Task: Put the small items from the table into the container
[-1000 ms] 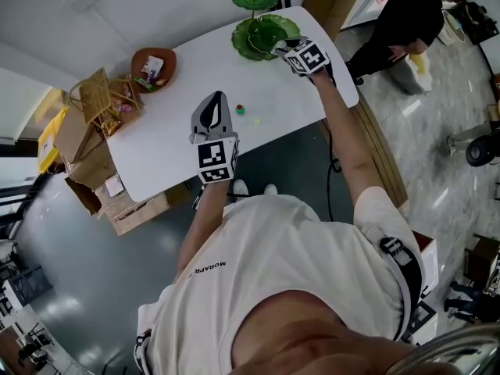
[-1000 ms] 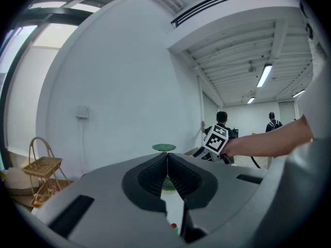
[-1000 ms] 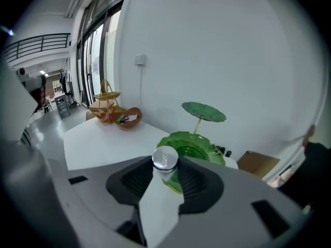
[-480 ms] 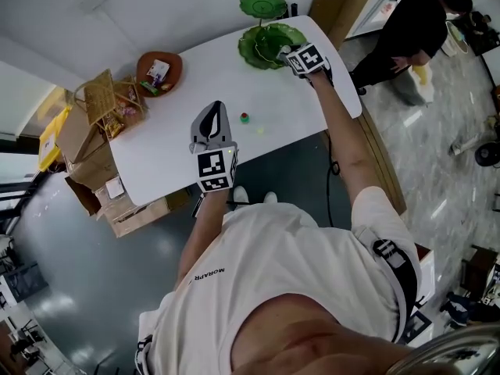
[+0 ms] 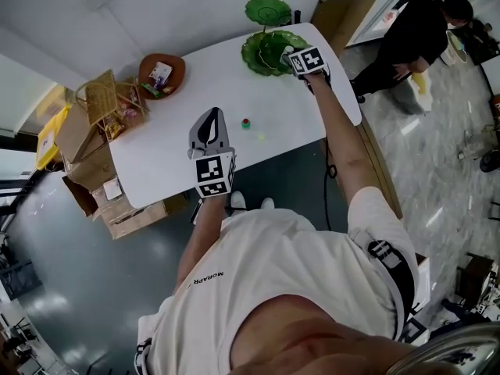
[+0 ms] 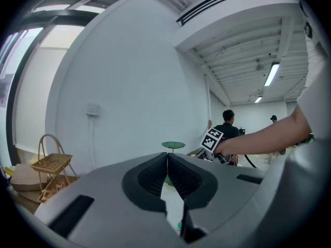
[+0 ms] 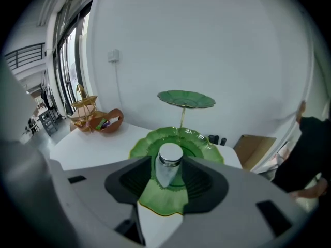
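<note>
A two-tier green leaf dish stands at the table's far end, with its lower plate [image 5: 262,53] [image 7: 155,198] under a small upper plate [image 5: 268,10] [image 7: 186,99]. My right gripper [image 5: 292,53] [image 7: 169,158] hangs over the lower plate's rim. Its jaws are opening, and a small clear bottle with a silver cap [image 7: 168,165] stands upright between them with a thin gap beside it. My left gripper [image 5: 211,116] [image 6: 167,155] is shut and empty above the table's middle. A red-and-green item [image 5: 245,123] and a yellowish one [image 5: 261,137] lie just to its right.
A brown bowl of packets [image 5: 162,73] and a wicker basket [image 5: 105,100] occupy the table's left end. Cardboard boxes [image 5: 117,201] sit on the floor beside it. A person in black [image 5: 406,22] stands beyond the far right corner.
My right gripper has eased a little further over the green plate with the bottle between its jaws. The left gripper stays shut and has drifted slightly.
</note>
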`<state>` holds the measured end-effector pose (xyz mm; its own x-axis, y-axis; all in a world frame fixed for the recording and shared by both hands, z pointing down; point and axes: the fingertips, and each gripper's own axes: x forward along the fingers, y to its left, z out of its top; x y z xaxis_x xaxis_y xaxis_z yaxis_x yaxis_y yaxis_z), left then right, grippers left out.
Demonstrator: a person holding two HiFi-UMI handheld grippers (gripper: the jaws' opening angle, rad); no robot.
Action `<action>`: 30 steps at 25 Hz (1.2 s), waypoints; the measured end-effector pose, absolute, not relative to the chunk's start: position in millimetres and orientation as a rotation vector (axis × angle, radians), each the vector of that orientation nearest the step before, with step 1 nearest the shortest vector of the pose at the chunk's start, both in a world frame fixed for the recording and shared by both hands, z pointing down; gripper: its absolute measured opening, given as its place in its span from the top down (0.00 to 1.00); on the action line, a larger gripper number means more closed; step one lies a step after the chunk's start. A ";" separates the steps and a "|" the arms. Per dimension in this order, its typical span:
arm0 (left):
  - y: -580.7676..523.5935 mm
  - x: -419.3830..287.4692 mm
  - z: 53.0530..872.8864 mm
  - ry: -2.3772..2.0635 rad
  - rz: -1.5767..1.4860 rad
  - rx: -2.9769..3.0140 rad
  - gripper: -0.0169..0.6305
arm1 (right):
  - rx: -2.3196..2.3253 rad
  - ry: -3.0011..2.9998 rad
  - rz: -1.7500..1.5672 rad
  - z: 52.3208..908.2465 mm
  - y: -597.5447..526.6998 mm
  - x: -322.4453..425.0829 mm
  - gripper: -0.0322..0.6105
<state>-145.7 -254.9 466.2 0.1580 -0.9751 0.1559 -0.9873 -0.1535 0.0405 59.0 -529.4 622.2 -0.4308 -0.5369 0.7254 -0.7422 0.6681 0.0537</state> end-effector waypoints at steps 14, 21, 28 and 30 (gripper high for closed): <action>-257.5 -141.4 464.9 -1.929 0.123 2.303 0.97 | 1.135 -2.321 0.328 568.6 -510.2 67.3 0.58; -254.1 -130.7 459.3 -1.914 0.116 2.332 0.97 | 1.194 -2.425 0.337 541.2 -480.7 62.6 0.58; -246.6 -125.4 456.3 -1.918 0.111 2.337 0.96 | 1.194 -2.504 0.332 523.2 -449.5 53.5 0.58; -245.2 -125.5 454.6 -1.926 0.109 2.335 0.96 | 1.179 -2.514 0.317 519.6 -442.6 49.4 0.58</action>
<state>-125.5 -245.2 454.6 0.1913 -0.9733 0.1271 -0.9814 -0.1875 0.0414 49.4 -442.6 519.6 -0.5952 -0.6977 0.3987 -0.7749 0.6297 -0.0549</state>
